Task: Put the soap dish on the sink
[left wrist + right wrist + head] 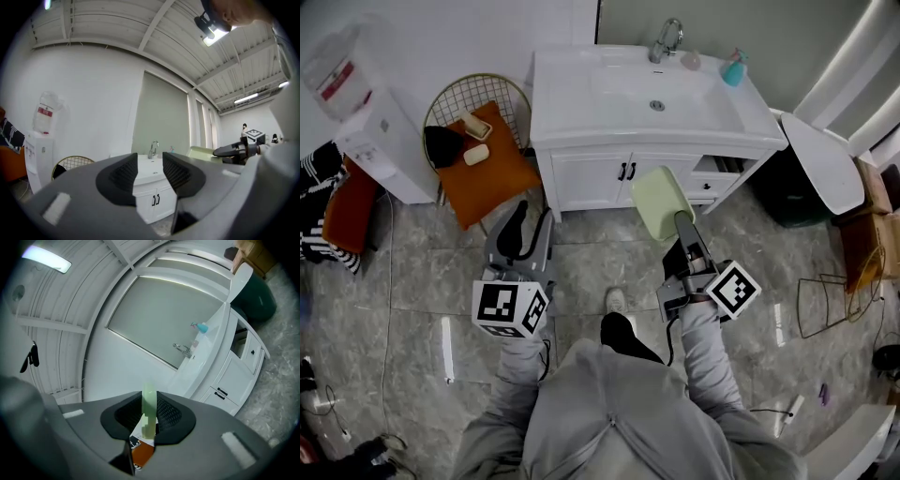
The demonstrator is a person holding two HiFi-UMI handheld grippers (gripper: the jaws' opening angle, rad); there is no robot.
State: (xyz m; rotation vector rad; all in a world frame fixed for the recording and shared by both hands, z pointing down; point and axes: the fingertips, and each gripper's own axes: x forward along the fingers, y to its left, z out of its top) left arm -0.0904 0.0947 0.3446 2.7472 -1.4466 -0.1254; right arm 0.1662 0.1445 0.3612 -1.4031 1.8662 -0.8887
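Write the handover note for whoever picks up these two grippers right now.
Left gripper: jaws apart, nothing between them, pointed toward the vanity.
Right gripper: shut on the pale green soap dish, gripping it by one edge.
Sink: white vanity top straight ahead, with a faucet and a teal bottle at the back. The dish is held out in front of the cabinet doors, not yet over the top.
Done: dish picked up.
Left: bring it over the sink top, set it on a bare part, open the right jaws.
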